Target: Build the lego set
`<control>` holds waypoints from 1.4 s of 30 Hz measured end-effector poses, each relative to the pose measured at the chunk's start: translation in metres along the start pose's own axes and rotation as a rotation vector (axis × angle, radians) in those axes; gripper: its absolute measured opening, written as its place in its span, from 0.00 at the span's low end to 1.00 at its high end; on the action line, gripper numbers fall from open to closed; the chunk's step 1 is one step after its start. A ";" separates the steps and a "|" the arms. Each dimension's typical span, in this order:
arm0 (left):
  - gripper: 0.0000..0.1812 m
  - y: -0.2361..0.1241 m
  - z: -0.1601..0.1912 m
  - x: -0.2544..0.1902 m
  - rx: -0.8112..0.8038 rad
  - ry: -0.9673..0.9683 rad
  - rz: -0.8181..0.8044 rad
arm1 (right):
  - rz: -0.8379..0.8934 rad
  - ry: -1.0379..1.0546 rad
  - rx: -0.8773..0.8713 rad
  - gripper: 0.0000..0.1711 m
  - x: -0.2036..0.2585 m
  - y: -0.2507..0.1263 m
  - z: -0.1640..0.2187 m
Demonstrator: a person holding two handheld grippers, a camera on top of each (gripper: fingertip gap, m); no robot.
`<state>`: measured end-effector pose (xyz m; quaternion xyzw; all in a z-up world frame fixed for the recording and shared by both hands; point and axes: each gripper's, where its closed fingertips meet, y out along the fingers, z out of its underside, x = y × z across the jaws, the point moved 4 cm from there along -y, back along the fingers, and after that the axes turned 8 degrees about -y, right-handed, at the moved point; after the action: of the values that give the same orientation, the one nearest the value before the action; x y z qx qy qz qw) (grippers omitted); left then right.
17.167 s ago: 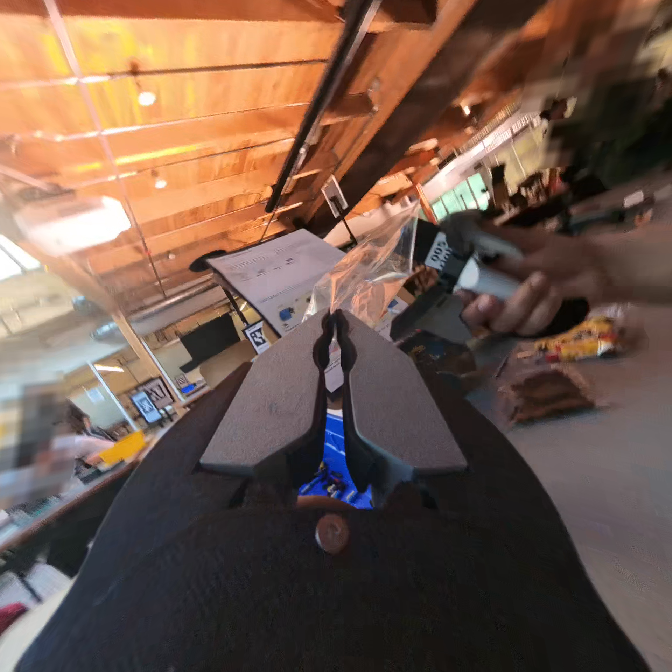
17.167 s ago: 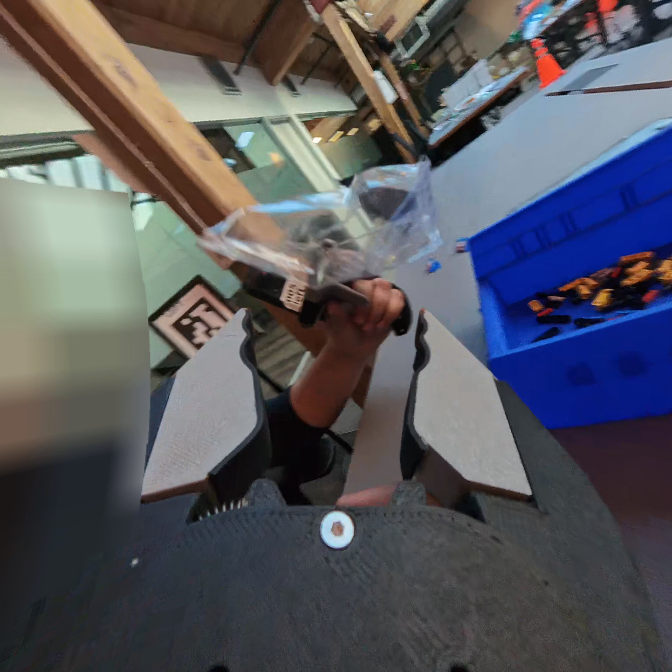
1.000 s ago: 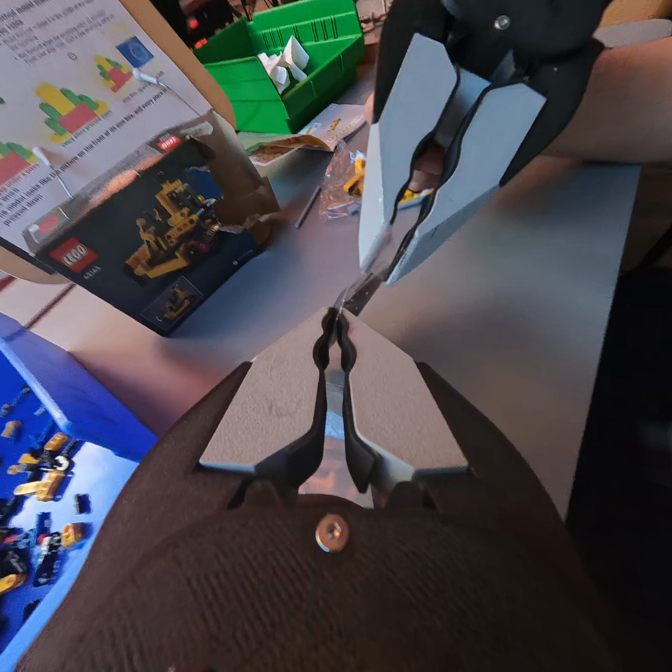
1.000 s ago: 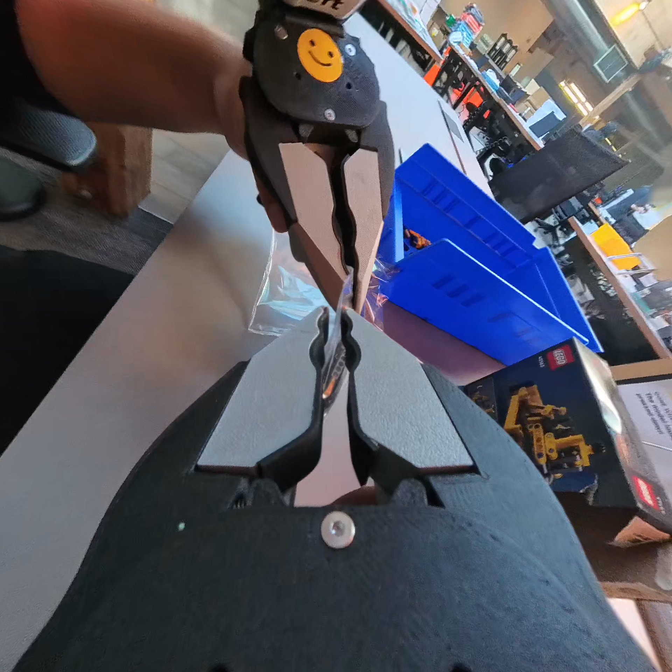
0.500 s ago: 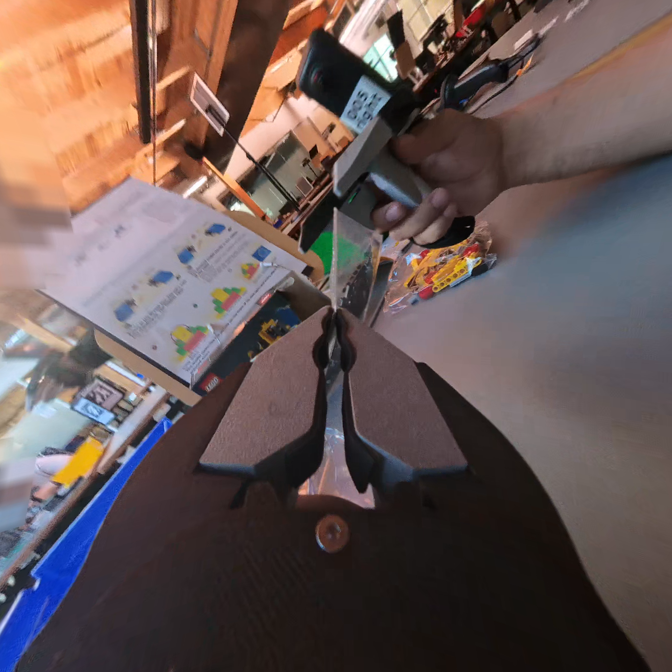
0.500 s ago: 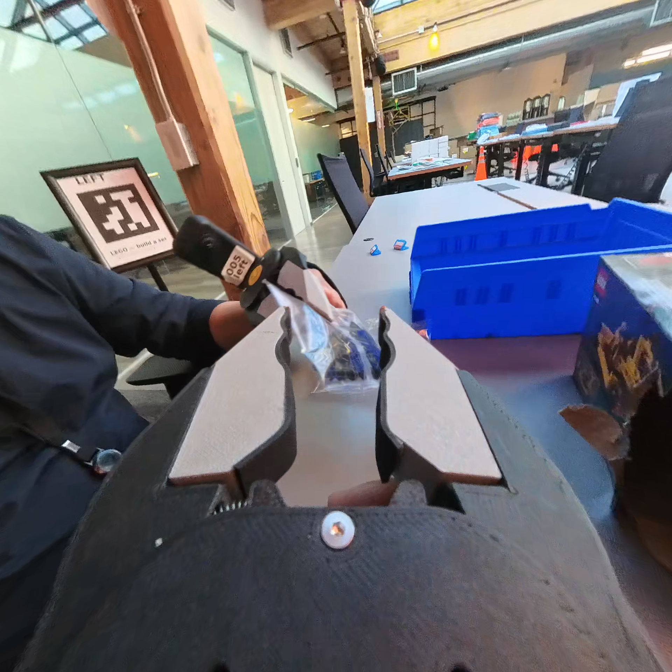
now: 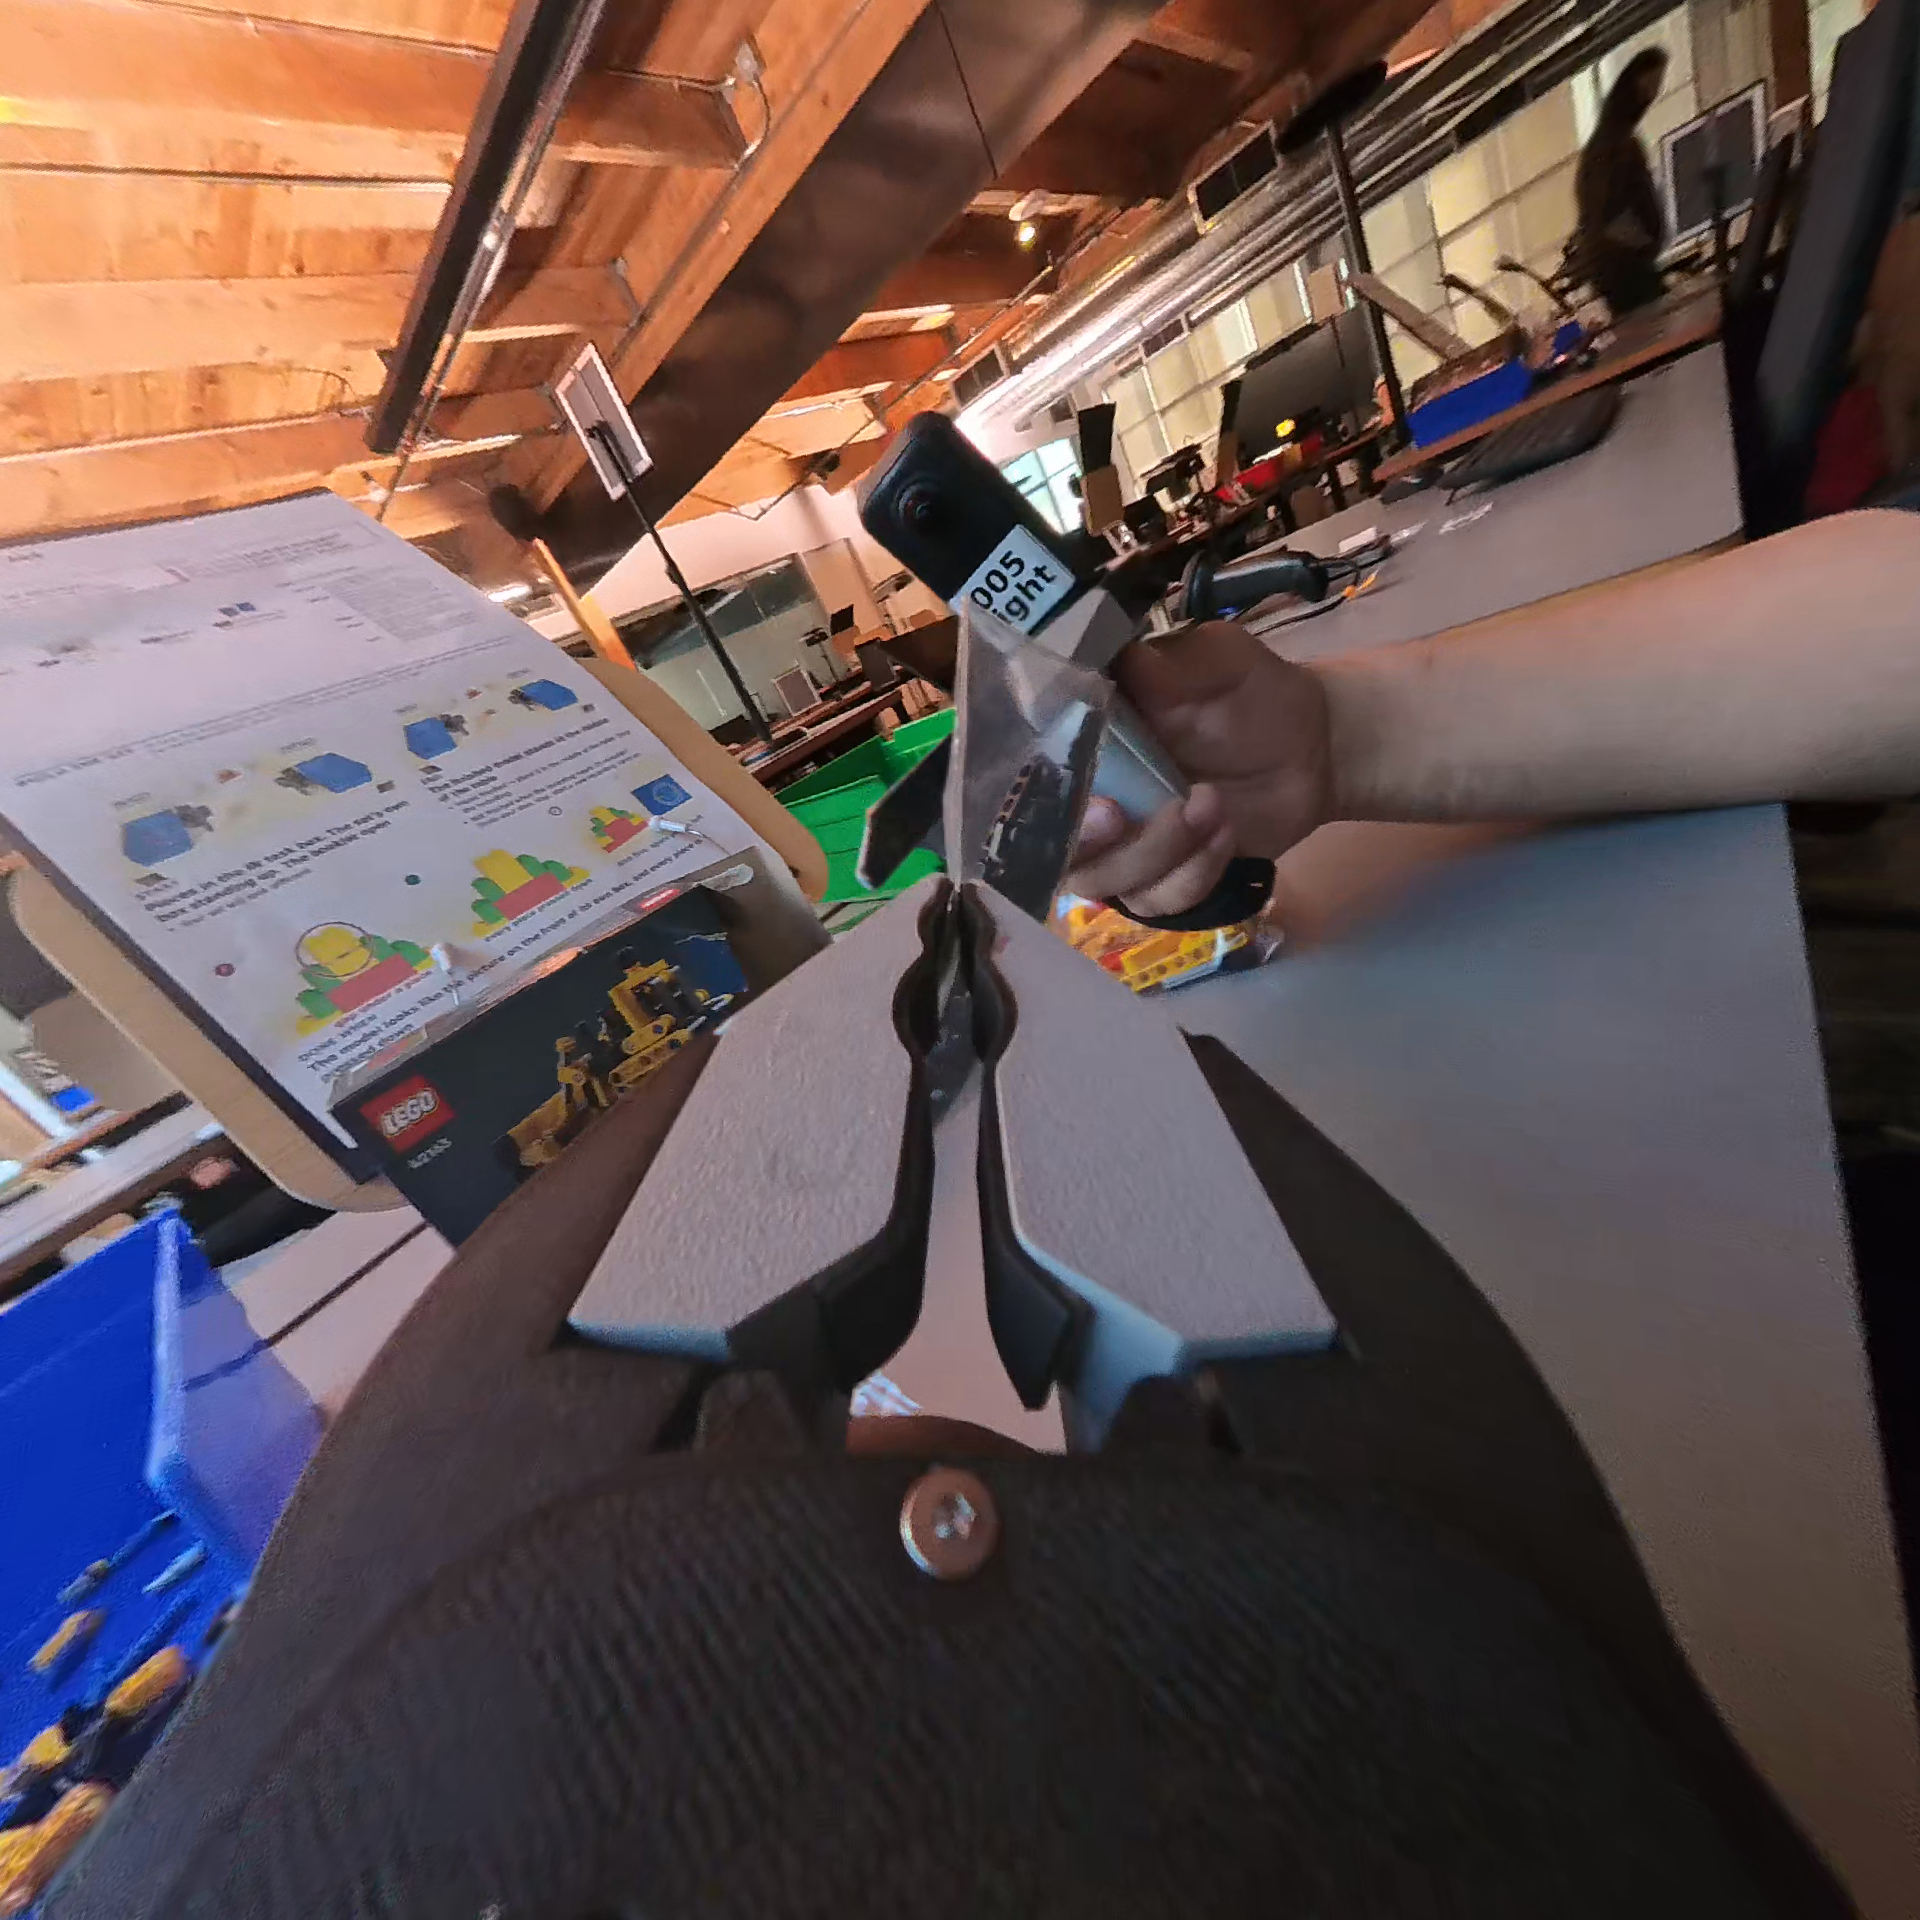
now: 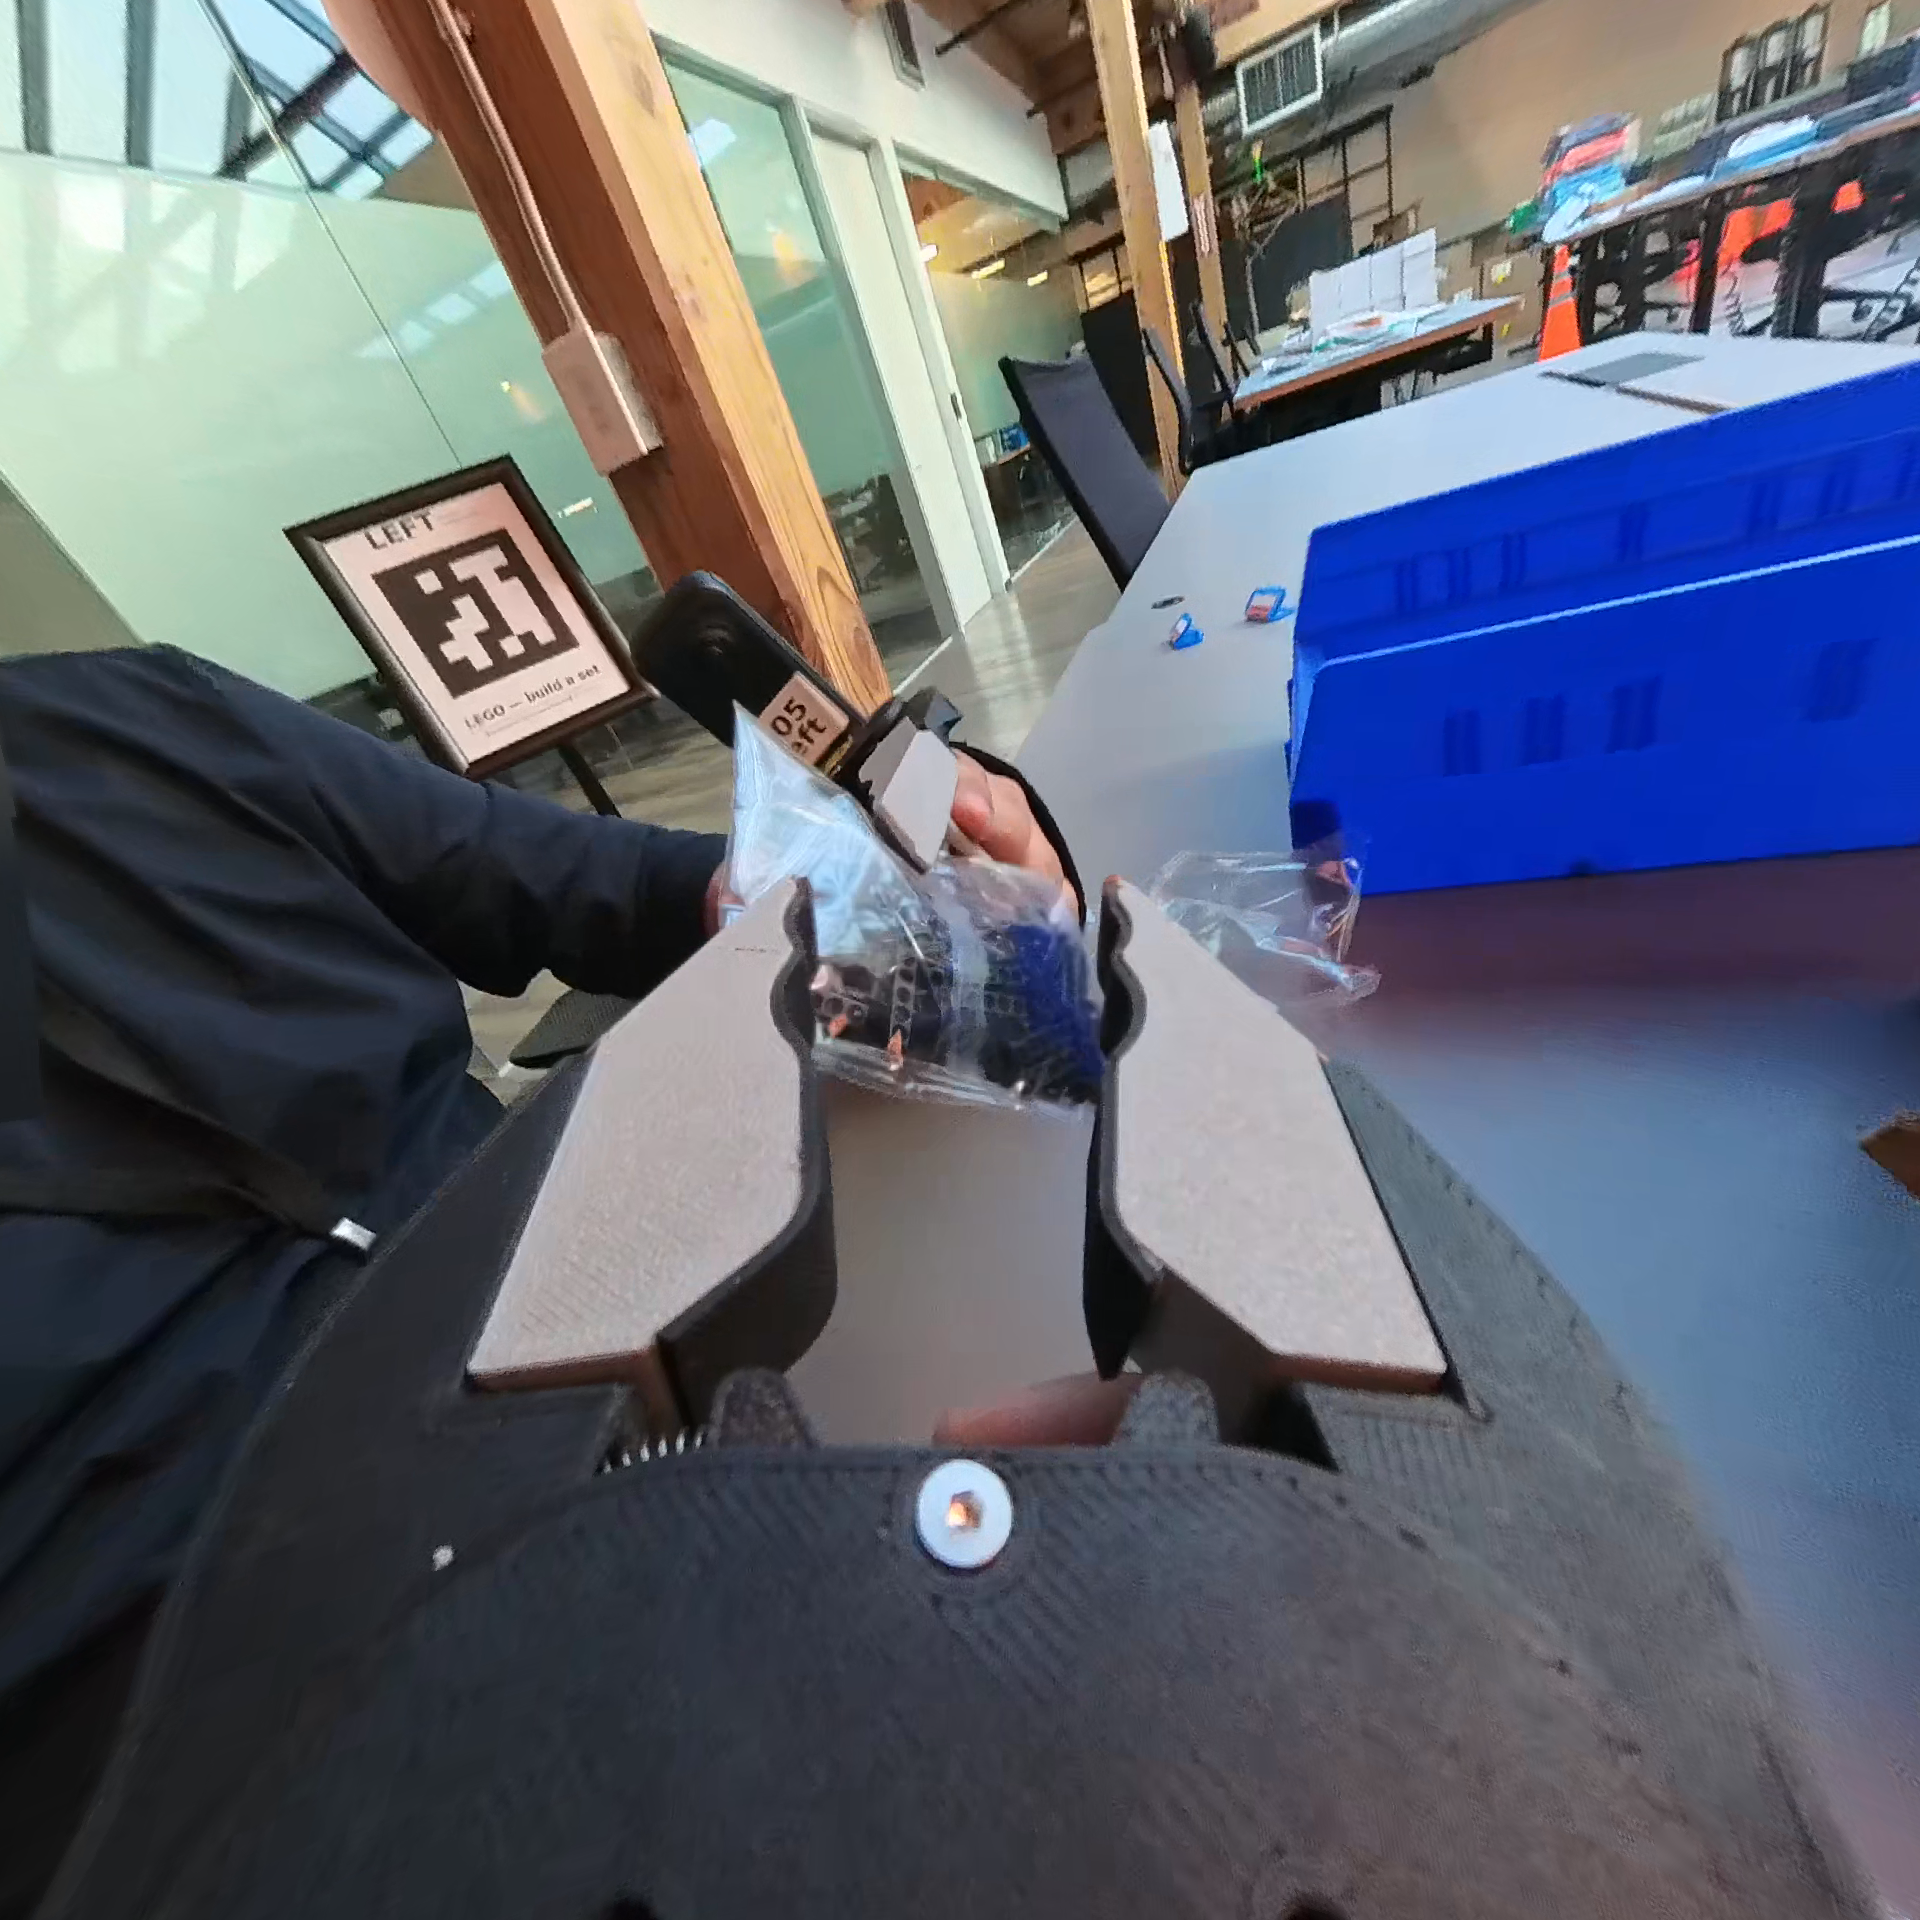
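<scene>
My left gripper (image 7: 951,906) is shut on the edge of a clear plastic bag (image 7: 1023,774) of dark pieces, which stands up from its fingertips. In the right wrist view the same bag (image 8: 940,992) shows black and blue pieces and hangs from the left gripper (image 8: 923,836). The bag sits between the tips of my right gripper (image 8: 951,935), which is open and does not grip it. A hand (image 7: 1210,769) holds the right gripper just behind the bag. Both are above the grey table (image 7: 1507,1039).
The lego box (image 7: 540,1060) and an instruction board (image 7: 312,790) stand at the left, with a green bin (image 7: 868,795) behind. A bag of yellow pieces (image 7: 1169,948) and an empty-looking clear bag (image 8: 1262,925) lie on the table. A blue bin (image 8: 1610,707) holds loose pieces (image 7: 94,1704). Only a small space, under 4 cm, lies between the two pairs of fingers.
A second ago both grippers pinched the bag over the table. The right gripper has opened and let go; the left gripper has lifted and tilted up with the bag.
</scene>
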<state>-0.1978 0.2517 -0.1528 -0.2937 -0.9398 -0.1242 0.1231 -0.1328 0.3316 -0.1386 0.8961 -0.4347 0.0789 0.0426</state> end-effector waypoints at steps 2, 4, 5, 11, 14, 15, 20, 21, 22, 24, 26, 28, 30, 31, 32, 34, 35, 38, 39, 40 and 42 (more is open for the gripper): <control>0.00 -0.001 0.002 0.000 0.009 0.046 -0.024 | -0.007 0.001 0.017 0.30 0.001 0.005 0.004; 0.00 -0.001 0.002 0.000 0.016 0.049 -0.030 | -0.016 0.010 0.023 0.30 0.001 0.007 0.006; 0.00 -0.002 0.002 0.000 0.012 0.048 -0.032 | -0.022 0.017 0.023 0.31 0.002 0.008 0.006; 0.00 -0.004 0.000 -0.001 -0.001 0.033 -0.023 | -0.119 0.066 -0.019 0.31 0.010 0.007 0.003; 0.00 -0.008 -0.005 0.001 -0.046 -0.054 0.016 | -0.257 0.074 0.016 0.27 0.028 0.011 0.008; 0.00 -0.010 -0.008 0.002 -0.063 -0.098 0.038 | -0.290 0.060 0.033 0.27 0.035 0.013 0.011; 0.00 -0.013 -0.013 0.010 -0.113 -0.189 0.036 | -0.360 -0.003 0.148 0.26 0.052 0.022 0.024; 0.00 -0.013 -0.013 0.012 -0.115 -0.200 0.035 | -0.336 -0.012 0.157 0.26 0.049 0.022 0.025; 0.00 -0.013 -0.013 0.013 -0.117 -0.223 0.040 | -0.314 -0.013 0.155 0.26 0.046 0.022 0.025; 0.00 -0.013 -0.013 0.016 -0.118 -0.292 0.050 | -0.280 0.003 0.117 0.26 0.039 0.018 0.020; 0.00 -0.012 -0.008 0.021 -0.095 -0.360 0.045 | -0.212 0.011 0.059 0.26 0.028 0.014 0.011; 0.00 -0.010 -0.003 0.025 -0.066 -0.417 0.040 | -0.133 0.005 0.006 0.28 0.017 0.010 0.004; 0.00 -0.011 -0.004 0.028 -0.076 -0.470 0.044 | -0.072 0.004 -0.031 0.30 0.008 0.006 -0.001; 0.00 -0.012 -0.004 0.029 -0.080 -0.502 0.052 | -0.053 0.003 -0.042 0.31 0.006 0.004 -0.002; 0.00 -0.012 -0.004 0.030 -0.084 -0.534 0.061 | -0.034 -0.003 -0.051 0.31 0.003 0.003 -0.003; 0.00 -0.013 -0.003 0.032 -0.089 -0.580 0.073 | 0.005 -0.033 -0.064 0.30 0.001 0.003 -0.006; 0.00 -0.013 -0.003 0.033 -0.090 -0.589 0.069 | 0.020 -0.051 -0.064 0.29 0.001 0.004 -0.006; 0.00 -0.013 -0.002 0.034 -0.088 -0.603 0.071 | 0.068 -0.101 -0.044 0.24 0.000 0.008 -0.006; 0.00 -0.013 -0.002 0.034 -0.089 -0.611 0.075 | 0.086 -0.111 -0.034 0.23 -0.001 0.009 -0.005; 0.00 -0.012 -0.002 0.034 -0.089 -0.619 0.080 | 0.099 -0.116 -0.026 0.21 -0.003 0.011 -0.004; 0.00 -0.012 -0.002 0.034 -0.088 -0.630 0.078 | 0.101 -0.116 -0.019 0.11 -0.003 0.013 -0.002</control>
<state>-0.2319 0.2593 -0.1427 -0.3587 -0.9134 -0.0627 -0.1820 -0.1451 0.3265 -0.1374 0.8757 -0.4817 0.0248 0.0217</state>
